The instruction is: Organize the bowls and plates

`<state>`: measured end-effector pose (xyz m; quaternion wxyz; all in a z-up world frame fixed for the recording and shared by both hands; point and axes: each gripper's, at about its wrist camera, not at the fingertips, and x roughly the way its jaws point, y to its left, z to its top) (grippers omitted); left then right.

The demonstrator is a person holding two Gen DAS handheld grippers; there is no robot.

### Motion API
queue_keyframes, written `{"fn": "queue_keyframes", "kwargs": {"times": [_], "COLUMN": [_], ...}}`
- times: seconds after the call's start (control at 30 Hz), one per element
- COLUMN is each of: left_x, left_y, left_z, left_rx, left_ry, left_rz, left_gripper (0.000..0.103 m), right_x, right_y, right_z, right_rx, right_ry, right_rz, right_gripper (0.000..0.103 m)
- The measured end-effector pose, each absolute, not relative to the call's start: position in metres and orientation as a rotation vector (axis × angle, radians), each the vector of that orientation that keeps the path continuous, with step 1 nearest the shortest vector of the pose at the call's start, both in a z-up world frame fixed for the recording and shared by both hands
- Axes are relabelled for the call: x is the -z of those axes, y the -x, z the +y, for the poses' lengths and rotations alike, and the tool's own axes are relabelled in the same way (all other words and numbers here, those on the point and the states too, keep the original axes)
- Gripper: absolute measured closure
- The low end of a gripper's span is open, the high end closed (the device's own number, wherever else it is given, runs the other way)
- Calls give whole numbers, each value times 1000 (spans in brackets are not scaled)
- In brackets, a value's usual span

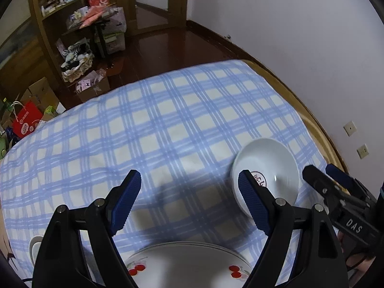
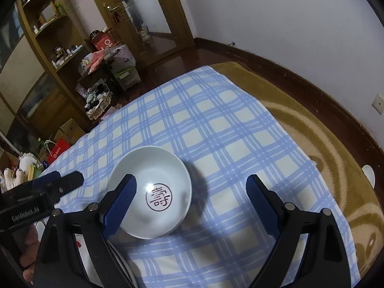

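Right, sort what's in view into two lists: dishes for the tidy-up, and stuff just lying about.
For the job:
- white bowl with the red stamp
- cherry-patterned plate
- white dish at the cloth's near left edge

Just lying about:
- red paper bag
- cardboard boxes
- cluttered shelf unit
- basket of bits

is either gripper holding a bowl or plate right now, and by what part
Nothing is held: the left gripper and right gripper are both open above the checked cloth.
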<state>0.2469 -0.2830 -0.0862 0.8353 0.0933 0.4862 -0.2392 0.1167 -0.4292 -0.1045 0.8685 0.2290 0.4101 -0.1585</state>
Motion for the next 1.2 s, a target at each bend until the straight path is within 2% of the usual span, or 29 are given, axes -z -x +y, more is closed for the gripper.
{"fn": "queue_keyframes", "kwargs": {"times": [0.1,0.27,0.43,0.47,0.53,0.6,0.63,0.67,0.73,0.9,1.0,1.13,1.2], "left_x": [93,102,112,115,119,125,127,130,132,137,140,143,144], "left_y": [-247,-250,-252,-252,-252,-250,-250,-249,-249,-249,-252,-251,-248], "left_z": [-289,-303,-315,-318,-321,-324,-325,-326,-327,-334,-333,-335,-340], "left_rx": [516,521,513,508,497,491,495,506,514,521,536,565,568], "left_ry": [-211,-237,-282,-293,-305,-329,-331,-324,-324,-362,-323,-298,-323], "left_rz": [1042,1058,1069,1074,1081,1082,1089,1100,1108,1113,1145,1171,1163], "left_gripper": [21,21,21,23,31,37,43,49,52,53,63,81,86], "right_x": [115,129,139,140,145,150,153,154,154,157,158,159,158], "right_y": [-120,-125,-128,-129,-130,-131,-132,-133,-135,-139,-142,-145,-146], "right_z": [-434,-440,-445,-446,-447,-450,-450,-451,-449,-444,-442,-437,-436], "right_rx": [324,320,316,314,313,304,288,278,266,246,231,233,232], "right_ry": [-516,-572,-598,-602,-614,-642,-659,-668,-666,-661,-669,-653,-647], "right_rz": [877,903,932,938,962,981,982,978,974,982,988,993,993], "right_gripper": [12,15,29,32,61,71,76,77,83,91,94,95,94]}}
